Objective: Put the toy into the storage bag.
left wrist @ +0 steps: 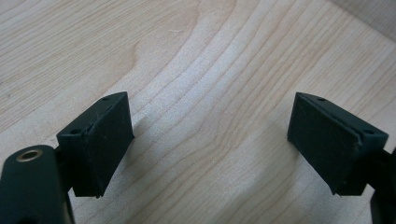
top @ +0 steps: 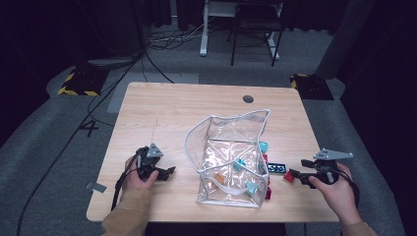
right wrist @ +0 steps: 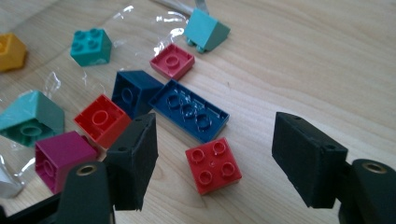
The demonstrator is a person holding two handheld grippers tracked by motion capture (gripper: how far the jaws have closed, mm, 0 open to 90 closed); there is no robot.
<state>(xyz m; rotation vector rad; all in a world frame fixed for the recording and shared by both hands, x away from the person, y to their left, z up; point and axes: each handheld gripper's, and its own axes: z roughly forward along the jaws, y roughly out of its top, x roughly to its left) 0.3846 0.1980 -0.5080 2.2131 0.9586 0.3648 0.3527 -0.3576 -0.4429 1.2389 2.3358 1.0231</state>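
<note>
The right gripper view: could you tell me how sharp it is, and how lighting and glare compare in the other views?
Right gripper view: red brick sharp, glints on the clear bag's film. Left gripper view: crisp wood grain, soft shadows beside the pads. High view: table evenly lit, surroundings dark, bag glaring white.

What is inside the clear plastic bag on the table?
Through the clear plastic bag an orange brick and teal bricks show. Glare and folds in the plastic may hide other bricks.
</note>
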